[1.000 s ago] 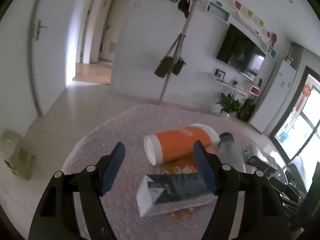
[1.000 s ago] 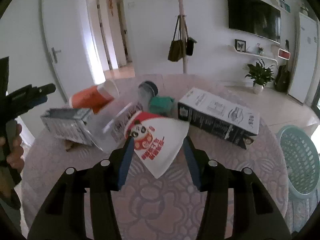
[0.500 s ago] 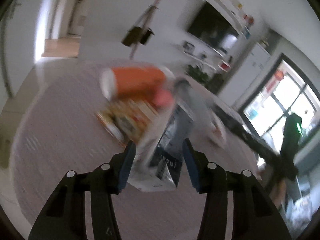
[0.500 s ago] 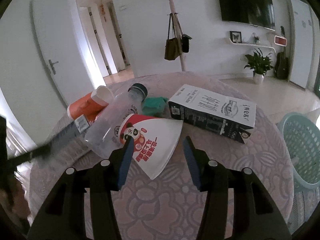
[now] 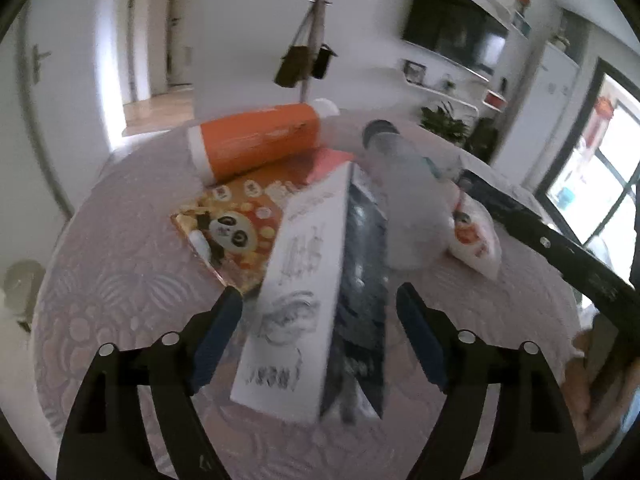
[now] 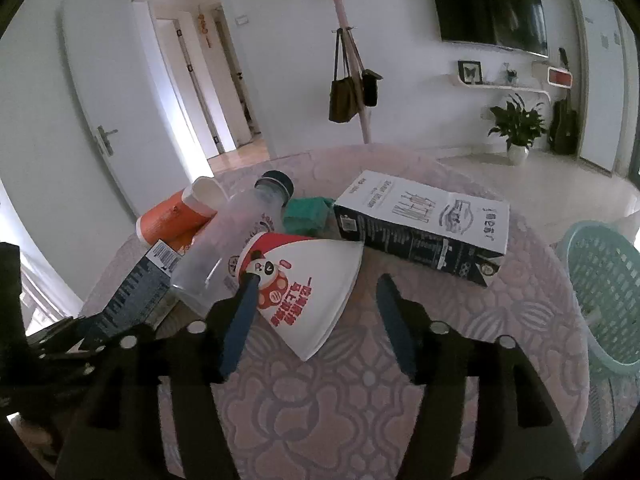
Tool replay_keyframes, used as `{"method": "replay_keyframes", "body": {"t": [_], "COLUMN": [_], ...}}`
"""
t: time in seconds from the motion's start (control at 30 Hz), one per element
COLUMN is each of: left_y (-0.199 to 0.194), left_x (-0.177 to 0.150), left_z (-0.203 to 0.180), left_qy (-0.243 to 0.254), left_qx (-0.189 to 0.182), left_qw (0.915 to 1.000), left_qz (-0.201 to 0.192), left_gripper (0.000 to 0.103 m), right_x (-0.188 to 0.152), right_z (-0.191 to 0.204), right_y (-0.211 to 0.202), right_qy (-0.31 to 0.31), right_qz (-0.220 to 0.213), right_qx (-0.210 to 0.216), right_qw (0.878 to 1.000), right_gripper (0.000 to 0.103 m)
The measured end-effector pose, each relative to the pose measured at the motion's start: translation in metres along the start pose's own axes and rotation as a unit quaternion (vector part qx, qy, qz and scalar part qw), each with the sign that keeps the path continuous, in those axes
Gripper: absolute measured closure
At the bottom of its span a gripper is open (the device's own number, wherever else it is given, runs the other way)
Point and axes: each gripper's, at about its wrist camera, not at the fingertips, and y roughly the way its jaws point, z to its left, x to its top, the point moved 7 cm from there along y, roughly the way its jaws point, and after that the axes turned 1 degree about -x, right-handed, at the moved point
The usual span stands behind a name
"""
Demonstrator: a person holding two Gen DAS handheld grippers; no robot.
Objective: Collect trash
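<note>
White walls ring a round bench [image 6: 360, 392] under pink patterned cloth. On it: two black-and-white cartons, one orange tube [image 5: 256, 140], one clear bottle [image 6: 236, 236], one flattened panda cup [image 6: 308, 292]. Both tongs have just been opening: left tongs [image 5: 320, 300] straddle the near carton [image 5: 316, 312], right tongs [image 6: 312, 288] wide around the cup.

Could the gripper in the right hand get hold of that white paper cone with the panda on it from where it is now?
Probably yes. The right gripper is open, and the paper cone lies on the table directly ahead, its tip between the fingers. Nothing lies on top of it; only the clear bottle crowds its left side.
</note>
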Motion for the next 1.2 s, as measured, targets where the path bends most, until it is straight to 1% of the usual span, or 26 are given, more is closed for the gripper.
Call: {"method": "replay_keyframes", "body": {"t": [0.03,0.07,0.13,0.17,0.2,0.27,0.33,0.37,0.43,0.53,0.6,0.83,0.9,0.93,1.0,1.03,1.13,1.17,1.2], "left_y": [0.003,0.007,0.009,0.01,0.01,0.009,0.004,0.004,-0.001,-0.008,-0.009,-0.009,-0.009,-0.009,-0.009,-0.008,-0.009,-0.008,-0.009], "left_x": [0.001,0.0,0.0,0.0,0.0,-0.001,0.0,0.0,0.001,0.001,0.001,0.0,-0.001,-0.002,-0.004,-0.004,-0.005,-0.005,-0.005], "left_z": [0.002,0.004,0.009,0.011,0.013,0.012,0.013,0.012,0.01,0.009,0.007,0.009,0.01,0.011,0.014,0.015,0.013,0.013,0.013], "left_qy": [-0.009,-0.024,-0.042,-0.048,-0.05,-0.05,-0.05,-0.049,-0.048,-0.045,-0.041,-0.056,-0.059,-0.06,-0.06,-0.06,-0.059,-0.058,-0.058], "left_qx": [-0.009,-0.022,-0.037,-0.041,-0.047,-0.058,-0.044,-0.041,-0.043,-0.044,-0.051,-0.076,-0.078,-0.079,-0.079,-0.079,-0.078,-0.076,-0.074], "left_qw": [0.9999,0.9994,0.9984,0.998,0.9976,0.997,0.9977,0.9978,0.9973,0.9966,0.9962,0.9938,0.9933,0.9931,0.993,0.9931,0.9933,0.9934,0.9936], "left_qz": [0.003,0.011,0.01,0.007,0.007,0.004,-0.012,-0.019,-0.035,-0.054,-0.058,-0.06,-0.061,-0.062,-0.063,-0.063,-0.063,-0.062,-0.062], "left_gripper": [0.021,0.021,0.022,0.026,0.035,0.038,0.038,0.039,0.04,0.04,0.04,0.04,0.04,0.04,0.04,0.04,0.04,0.04,0.04], "right_x": [0.0,-0.001,-0.001,-0.001,-0.001,0.0,0.005,0.007,0.012,0.016,0.017,0.02,0.018,0.015,0.005,0.005,0.005,0.005,0.005], "right_z": [0.001,0.002,0.002,0.002,0.0,0.001,0.006,0.006,0.007,0.012,0.015,0.016,0.01,0.006,-0.002,-0.004,-0.007,-0.007,-0.007], "right_y": [0.001,0.002,0.004,0.006,0.009,0.015,0.021,0.025,0.032,0.045,0.054,0.068,0.065,0.065,0.068,0.068,0.064,0.063,0.062], "right_qy": [-0.002,-0.005,-0.006,-0.005,0.003,0.024,0.04,0.044,0.055,0.08,0.095,0.093,0.087,0.09,0.112,0.118,0.123,0.122,0.116], "right_qz": [0.001,0.005,0.01,0.016,0.029,0.058,0.072,0.076,0.079,0.09,0.097,0.103,0.101,0.104,0.122,0.116,0.113,0.111,0.111], "right_qx": [0.0,-0.002,-0.008,-0.011,-0.019,-0.02,-0.005,-0.008,-0.017,0.003,0.008,-0.046,-0.08,-0.084,-0.072,-0.064,-0.05,-0.049,-0.051], "right_qw": [1.0,1.0,1.0,1.0,0.999,0.998,0.997,0.996,0.995,0.993,0.991,0.989,0.988,0.987,0.984,0.984,0.985,0.985,0.986], "right_gripper": [0.041,0.036,0.032,0.032,0.032,0.032,0.03,0.029,0.028,0.023,0.023,0.023,0.023,0.022,0.021,0.021,0.022,0.027,0.04]}}
